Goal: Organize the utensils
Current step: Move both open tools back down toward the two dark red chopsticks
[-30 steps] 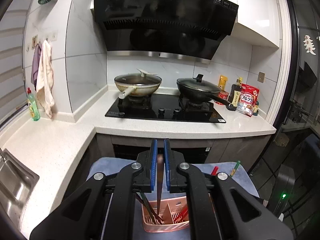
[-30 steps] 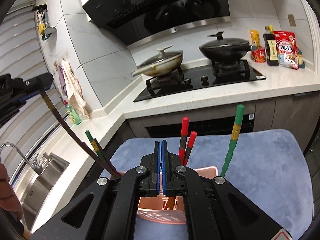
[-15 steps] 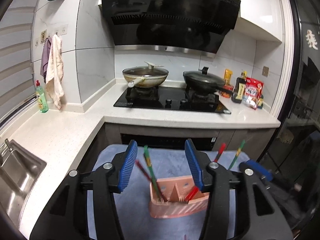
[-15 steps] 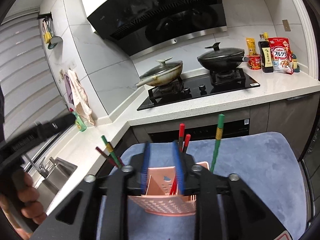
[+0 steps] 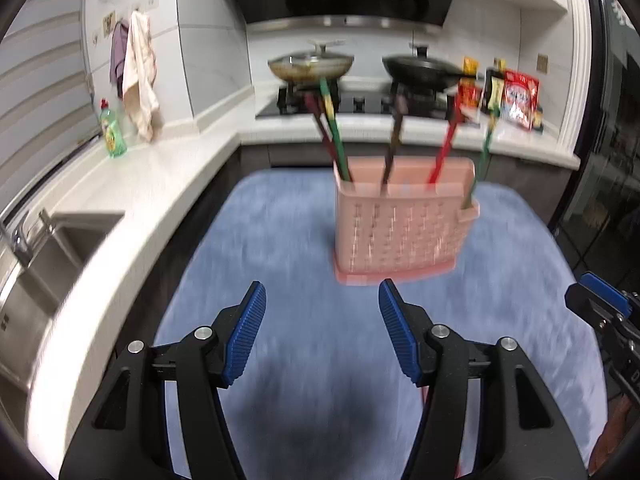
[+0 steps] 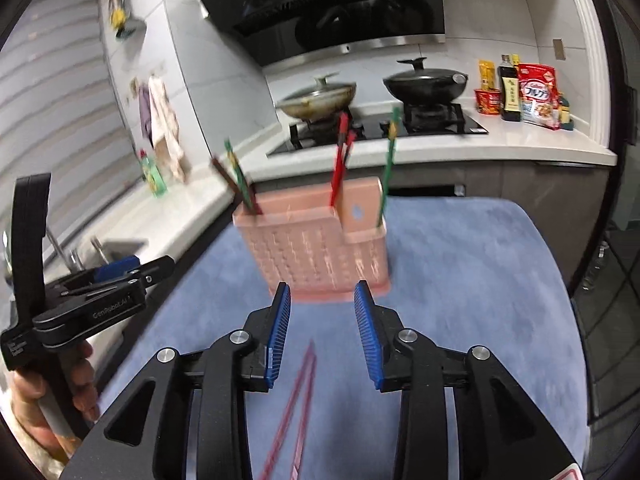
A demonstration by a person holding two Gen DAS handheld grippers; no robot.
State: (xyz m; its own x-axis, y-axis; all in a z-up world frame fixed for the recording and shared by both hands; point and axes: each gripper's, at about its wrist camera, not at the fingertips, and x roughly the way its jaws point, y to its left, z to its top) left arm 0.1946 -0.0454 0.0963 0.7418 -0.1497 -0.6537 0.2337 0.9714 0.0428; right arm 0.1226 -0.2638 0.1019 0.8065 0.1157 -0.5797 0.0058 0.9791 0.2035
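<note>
Holding both tools wide apart and empty: your left gripper [image 5: 322, 336] and right gripper [image 6: 322, 332] hover over the blue mat [image 6: 460, 280], nothing between the pads. Pink holder [image 5: 400, 228] stands upright on the mat ahead, blurred, chopsticks [image 5: 334, 140] sticking up from its slots, exact count hard to tell. Two reddish chopsticks [image 6: 302, 392] lie on the mat under your right gripper, lower ends cut off by its body

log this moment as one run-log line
left gripper: open, empty | right gripper: open, empty | pink slotted plastic utensil holder: upright on blue mat, chopsticks inside | pair of red chopsticks: flat on mat
</note>
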